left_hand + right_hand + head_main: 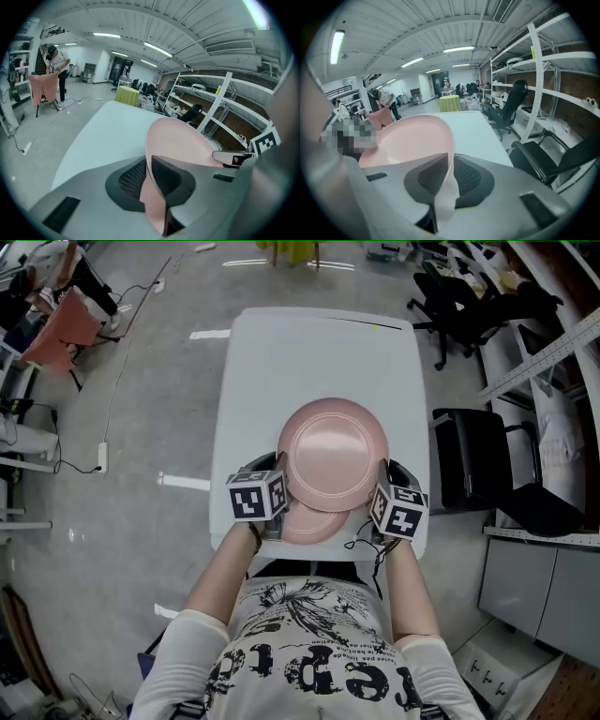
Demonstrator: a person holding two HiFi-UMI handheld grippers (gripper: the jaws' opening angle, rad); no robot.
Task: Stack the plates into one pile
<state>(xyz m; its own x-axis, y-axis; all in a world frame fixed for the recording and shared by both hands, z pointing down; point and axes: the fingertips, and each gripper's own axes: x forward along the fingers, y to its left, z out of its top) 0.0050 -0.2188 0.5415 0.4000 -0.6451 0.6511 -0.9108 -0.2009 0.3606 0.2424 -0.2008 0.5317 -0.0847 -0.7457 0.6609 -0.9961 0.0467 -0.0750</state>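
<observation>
Together, left tongs point(280, 482) and right tongs point(382, 486) clamp opposite rims of the upper plate point(333, 454) above a lower plate point(307, 523) on the bench point(281, 362).

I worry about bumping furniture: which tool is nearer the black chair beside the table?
Right. The right tool grips the rim of the lifted plate on the side facing the black chair; the left tool grips the opposite rim, farther away.

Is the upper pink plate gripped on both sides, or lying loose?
Gripped on both sides: the left gripper and right gripper each pinch the upper pink plate by its rim. It overlaps a second pink plate.
</observation>
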